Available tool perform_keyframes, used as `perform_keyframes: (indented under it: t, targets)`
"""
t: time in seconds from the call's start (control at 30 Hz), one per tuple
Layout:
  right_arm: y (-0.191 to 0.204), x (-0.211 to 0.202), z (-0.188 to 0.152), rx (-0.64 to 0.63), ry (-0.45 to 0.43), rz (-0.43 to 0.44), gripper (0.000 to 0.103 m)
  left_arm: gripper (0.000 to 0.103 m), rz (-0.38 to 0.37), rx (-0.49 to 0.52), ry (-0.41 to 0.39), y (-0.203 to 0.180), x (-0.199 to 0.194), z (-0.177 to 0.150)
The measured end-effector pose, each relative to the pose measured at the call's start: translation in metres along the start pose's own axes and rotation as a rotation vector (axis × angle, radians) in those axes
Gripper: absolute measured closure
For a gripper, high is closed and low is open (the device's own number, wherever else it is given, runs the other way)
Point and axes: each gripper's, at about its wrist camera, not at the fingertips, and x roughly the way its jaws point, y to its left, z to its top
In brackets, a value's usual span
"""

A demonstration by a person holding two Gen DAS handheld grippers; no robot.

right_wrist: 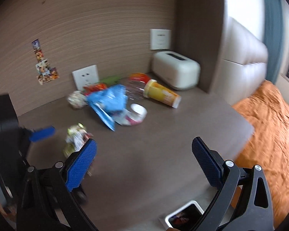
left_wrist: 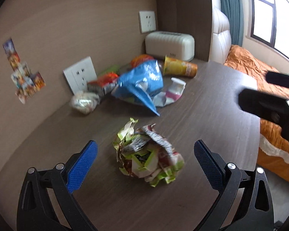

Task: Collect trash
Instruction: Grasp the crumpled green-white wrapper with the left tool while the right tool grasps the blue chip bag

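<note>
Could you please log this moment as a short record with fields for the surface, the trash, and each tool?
surface: dark wood-grain table
nearest trash: crumpled green wrapper, alone, between the left tool's pads
pile by wall: blue bag, yellow cup on its side, foil ball
left tool: open, empty
right tool: open, empty, over bare table
bin: white container at near edge

- Matt wood-grain table [left_wrist: 212, 115]
- Crinkled glossy foil wrapper ball [left_wrist: 148, 157]
- Shiny blue plastic chip bag [left_wrist: 142, 80]
- Ribbed matt plastic toaster [left_wrist: 169, 46]
- Textured blue rubbery pads [left_wrist: 82, 165]
</note>
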Motion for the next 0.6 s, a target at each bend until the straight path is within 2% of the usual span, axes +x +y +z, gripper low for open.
perform_keyframes:
  t: [0.27,0.5,0.6]
  targets:
    - [0.034,0.062,0.033,-0.023,0.082,0.073,0.005,0.005,-0.071,-0.029,0.028,0.016,0.024,0.002]
    - [0.056,0.112,0.054,-0.086,0.114,0.074,0.005,0.006,-0.111,-0.013,0.052,0.023,0.039,0.001]
    - [0.063,0.136,0.063,-0.102,0.135,0.067,0.005,0.021,-0.141,0.0,0.067,0.024,0.045,0.002]
